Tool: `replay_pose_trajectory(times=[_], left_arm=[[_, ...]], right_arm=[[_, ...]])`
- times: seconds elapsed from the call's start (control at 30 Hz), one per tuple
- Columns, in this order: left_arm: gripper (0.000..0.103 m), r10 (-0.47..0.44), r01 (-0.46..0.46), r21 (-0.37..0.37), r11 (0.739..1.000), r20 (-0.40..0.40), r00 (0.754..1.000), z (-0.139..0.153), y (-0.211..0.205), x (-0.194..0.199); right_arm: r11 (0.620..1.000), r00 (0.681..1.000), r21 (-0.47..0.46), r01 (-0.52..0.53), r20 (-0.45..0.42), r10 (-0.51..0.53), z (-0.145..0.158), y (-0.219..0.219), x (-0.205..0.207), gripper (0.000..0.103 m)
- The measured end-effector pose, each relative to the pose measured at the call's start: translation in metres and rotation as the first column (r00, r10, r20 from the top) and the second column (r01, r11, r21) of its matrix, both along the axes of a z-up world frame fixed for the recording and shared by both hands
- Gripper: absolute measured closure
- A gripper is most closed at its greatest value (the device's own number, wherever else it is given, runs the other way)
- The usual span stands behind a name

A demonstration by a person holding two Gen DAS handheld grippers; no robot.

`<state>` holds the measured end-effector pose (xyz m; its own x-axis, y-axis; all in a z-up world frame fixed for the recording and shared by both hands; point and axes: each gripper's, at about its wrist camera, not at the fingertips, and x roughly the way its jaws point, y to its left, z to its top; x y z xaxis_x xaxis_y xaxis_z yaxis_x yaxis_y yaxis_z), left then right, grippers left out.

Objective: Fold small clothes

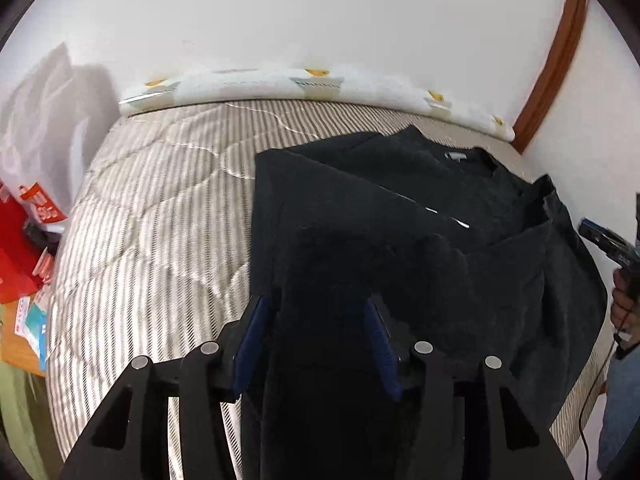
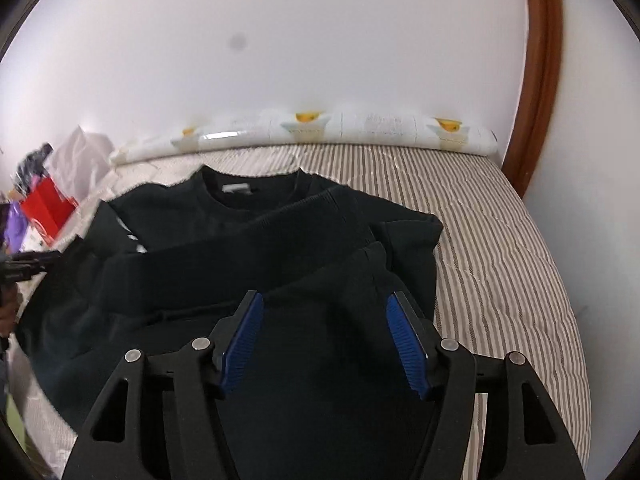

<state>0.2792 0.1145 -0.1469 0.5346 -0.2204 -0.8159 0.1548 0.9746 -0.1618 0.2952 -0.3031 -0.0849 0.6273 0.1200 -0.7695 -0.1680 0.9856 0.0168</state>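
The fingers of the left gripper point(image 1: 316, 340) are seen partly apart, with dark cloth of the sweater point(image 1: 400, 240) lying between them; whether the blue pads press on it cannot be told. The fingers of the right gripper point(image 2: 326, 336) stand wider, with clear gaps to the cloth below, so nothing is held there. The sweater point(image 2: 240, 248) is spread on the striped bed point(image 2: 500, 260), its hem toward six o'clock and its collar toward twelve o'clock, with both sleeves already laid across the chest. The sleeve fold is judged to be done and the cloth just let go. The next move is judged to call for a grip on the hem at both near corners, then a lift toward the collar. Beyond the bed, a patterned bolster point(image 2: 320, 128) lies along the wall.
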Motion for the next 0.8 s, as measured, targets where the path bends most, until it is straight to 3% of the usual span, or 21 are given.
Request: replay_pose_trajectory(times=[0.13, 0.23, 0.3, 0.33, 0.37, 0.4, 0.57, 0.67, 0.8], left_arm=[[0.055, 0.011, -0.012, -0.035, 0.999, -0.026, 1.0, -0.005, 0.0, 0.011], [0.065, 0.019, -0.021, -0.062, 0.998, -0.038, 0.999, -0.007, 0.001, 0.011], [0.08, 0.037, -0.038, -0.037, 0.999, -0.023, 0.999, -0.004, 0.001, 0.007], [0.089, 0.049, -0.05, -0.023, 0.999, -0.008, 0.999, -0.001, 0.001, 0.004], [0.09, 0.059, -0.059, -0.026, 0.998, 0.01, 0.998, 0.004, 0.003, 0.0], [0.092, 0.067, -0.066, -0.047, 0.997, 0.023, 0.997, 0.009, 0.006, -0.002], [0.094, 0.116, -0.103, -0.102, 0.989, 0.138, 0.984, 0.037, 0.006, -0.013], [0.094, 0.134, -0.114, -0.106, 0.988, 0.213, 0.968, 0.055, -0.003, -0.005], [0.094, 0.145, -0.13, -0.078, 0.988, 0.247, 0.958, 0.061, -0.014, 0.025]], right_arm=[[1.0, 0.999, -0.008, 0.009, -0.038, -0.009, -0.014, 0.003, 0.029, 0.04], [1.0, 0.997, -0.009, 0.006, -0.083, -0.006, -0.027, 0.005, 0.051, 0.04], [1.0, 0.995, 0.0, 0.004, -0.099, -0.004, -0.033, 0.005, 0.057, 0.05], [1.0, 0.995, -0.005, 0.011, -0.1, -0.011, -0.035, 0.004, 0.058, 0.069], [1.0, 0.995, -0.008, 0.019, -0.098, -0.02, -0.035, 0.003, 0.057, 0.082], [1.0, 0.995, 0.002, 0.019, -0.094, -0.019, -0.034, 0.001, 0.055, 0.083], [0.996, 0.999, 0.086, -0.004, 0.033, 0.001, -0.006, -0.01, 0.03, 0.093], [0.998, 0.995, 0.07, 0.005, 0.099, -0.012, 0.013, -0.013, 0.019, 0.093], [0.996, 0.989, 0.068, 0.058, 0.13, -0.067, 0.028, -0.028, 0.022, 0.093]])
